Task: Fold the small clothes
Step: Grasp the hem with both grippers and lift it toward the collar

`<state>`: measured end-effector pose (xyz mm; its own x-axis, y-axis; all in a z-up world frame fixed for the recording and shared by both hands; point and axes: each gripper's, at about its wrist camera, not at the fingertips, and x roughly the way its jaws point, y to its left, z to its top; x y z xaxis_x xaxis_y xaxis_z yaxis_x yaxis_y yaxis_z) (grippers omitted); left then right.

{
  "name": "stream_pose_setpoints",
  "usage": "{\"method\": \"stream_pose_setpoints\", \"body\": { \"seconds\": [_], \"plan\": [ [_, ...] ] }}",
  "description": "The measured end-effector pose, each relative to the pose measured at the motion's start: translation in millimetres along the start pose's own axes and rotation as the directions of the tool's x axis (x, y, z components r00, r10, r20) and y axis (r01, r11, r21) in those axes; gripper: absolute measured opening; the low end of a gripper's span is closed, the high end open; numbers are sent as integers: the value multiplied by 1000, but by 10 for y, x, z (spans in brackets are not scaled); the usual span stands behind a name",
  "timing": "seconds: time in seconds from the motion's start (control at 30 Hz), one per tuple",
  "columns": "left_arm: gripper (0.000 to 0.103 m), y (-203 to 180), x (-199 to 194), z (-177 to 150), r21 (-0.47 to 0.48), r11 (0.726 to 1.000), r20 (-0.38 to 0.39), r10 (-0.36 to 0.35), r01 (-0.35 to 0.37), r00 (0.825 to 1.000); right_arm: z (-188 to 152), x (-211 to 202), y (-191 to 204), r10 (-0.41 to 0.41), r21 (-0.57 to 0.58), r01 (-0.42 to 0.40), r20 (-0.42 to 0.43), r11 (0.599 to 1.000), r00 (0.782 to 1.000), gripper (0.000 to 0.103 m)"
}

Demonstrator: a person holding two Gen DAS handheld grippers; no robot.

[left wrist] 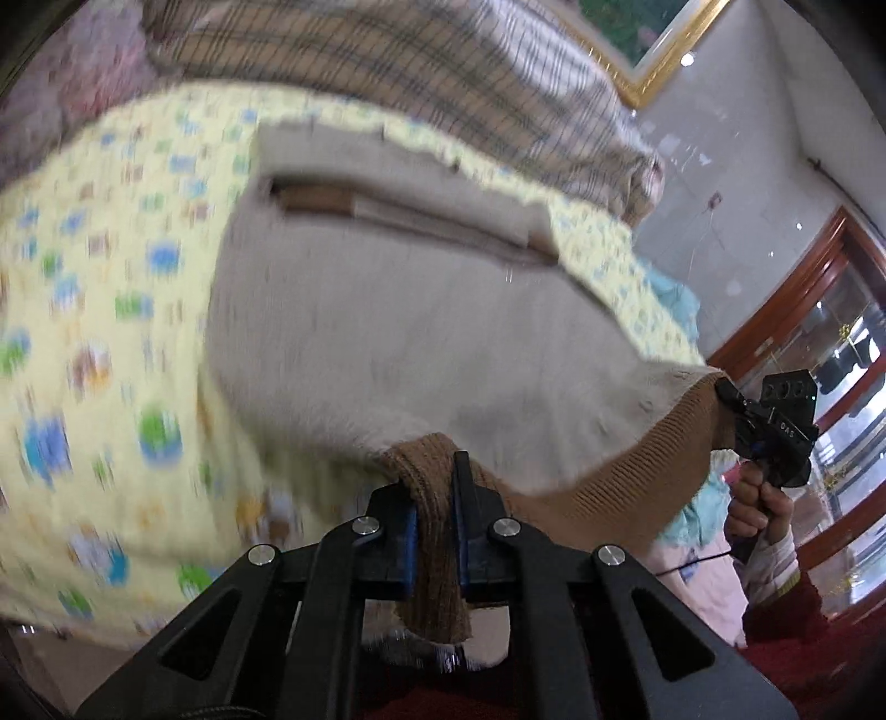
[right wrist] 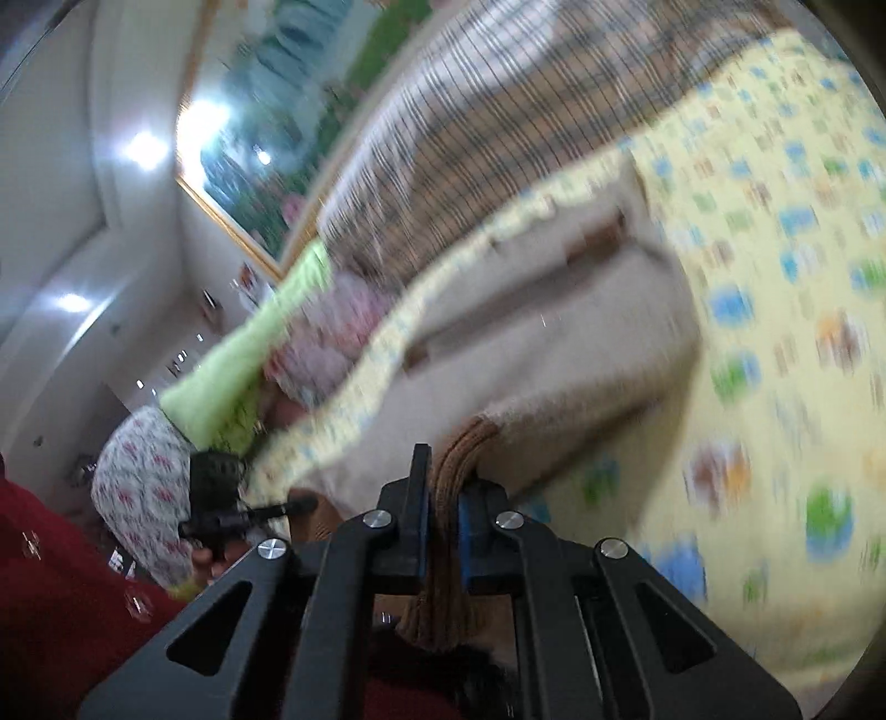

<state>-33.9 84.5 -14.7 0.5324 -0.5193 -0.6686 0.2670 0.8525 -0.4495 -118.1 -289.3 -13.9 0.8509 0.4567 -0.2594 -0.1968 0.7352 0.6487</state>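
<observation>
A small cream knitted sweater (left wrist: pixel 387 332) with a brown ribbed hem (left wrist: pixel 620 482) lies partly on a yellow patterned cloth (left wrist: pixel 111 277). My left gripper (left wrist: pixel 434 498) is shut on the brown hem at one corner. My right gripper (right wrist: pixel 443 498) is shut on the brown hem at the other corner, with the sweater (right wrist: pixel 554 343) stretching away from it. The right gripper also shows in the left wrist view (left wrist: pixel 775 426), held by a hand at the hem's right end. The left gripper shows in the right wrist view (right wrist: pixel 221 498). Both views are blurred by motion.
A plaid blanket (left wrist: pixel 443 72) lies behind the yellow cloth (right wrist: pixel 775 277). A green garment (right wrist: pixel 249 354) and floral pink clothes (right wrist: pixel 138 471) lie to the left in the right wrist view. A framed picture (left wrist: pixel 648 44) hangs on the wall; a wooden glass cabinet (left wrist: pixel 819 343) stands right.
</observation>
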Motion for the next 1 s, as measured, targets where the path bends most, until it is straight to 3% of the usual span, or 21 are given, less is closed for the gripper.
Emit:
{"method": "stream_pose_setpoints", "body": {
  "seconds": [0.13, 0.27, 0.5, 0.8, 1.0],
  "plan": [
    [8, -55, -124, 451, 22, 1000, 115, -6, 3, 993, 403, 73, 136, 24, -34, -21, 99, 999, 995, 9],
    [8, -9, -105, 813, 27, 1000, 176, -4, -1, 984, 784, 242, 179, 9, -41, -3, 162, 999, 987, 9],
    [8, 273, 187, 1453, -7, 998, 217, 65, -65, 974, 1321, 618, -46, -11, 10, 9, 224, 1000, 974, 9],
    [8, 611, 758, 2254, -24, 993, 238, 115, -113, 964, 1955, 1313, -401, -142, 84, 127, 213, 988, 967, 9],
    [8, 848, 1259, 2630, -46, 989, 194, 149, -143, 970, 2248, 1738, -777, -230, 131, 208, 187, 969, 955, 9]
  ]
}}
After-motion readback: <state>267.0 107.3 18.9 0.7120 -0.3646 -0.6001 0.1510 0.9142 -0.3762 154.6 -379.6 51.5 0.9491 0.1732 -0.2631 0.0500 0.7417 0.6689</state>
